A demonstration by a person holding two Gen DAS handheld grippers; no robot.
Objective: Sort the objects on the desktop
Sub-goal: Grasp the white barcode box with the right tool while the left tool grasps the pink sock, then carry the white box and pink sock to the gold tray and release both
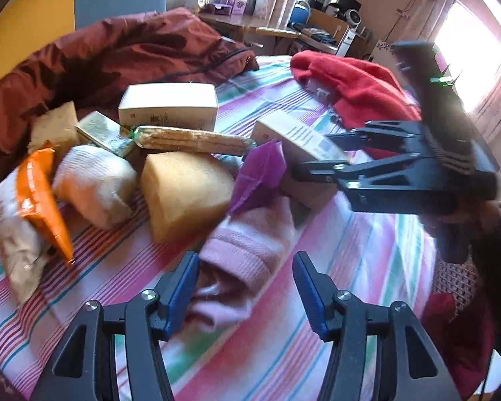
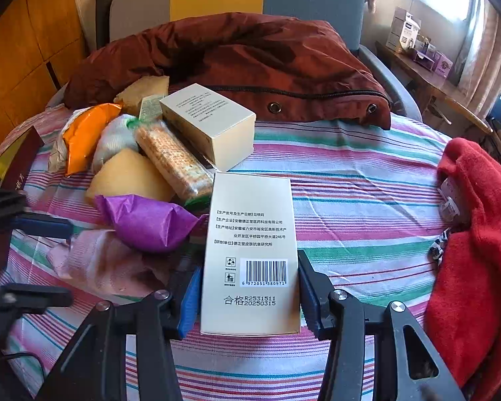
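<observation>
- Holding the cream box [image 2: 250, 257] at its near end, my right gripper [image 2: 248, 295] has its jaws pressed on both sides. The box lies flat on the striped cloth [image 2: 350, 173].
- It could tip when lifted, since I hold only one end.
- It could bump the purple bag [image 2: 147, 220] on its left.
- My left gripper [image 1: 245, 287] hangs with jaws apart over the pink sock [image 1: 247, 244]. It could snag the cloth.

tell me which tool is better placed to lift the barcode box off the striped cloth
Right. The right tool already straddles the barcode box, pads against both sides. The left tool stands open over the pink sock, away from that box.
</observation>
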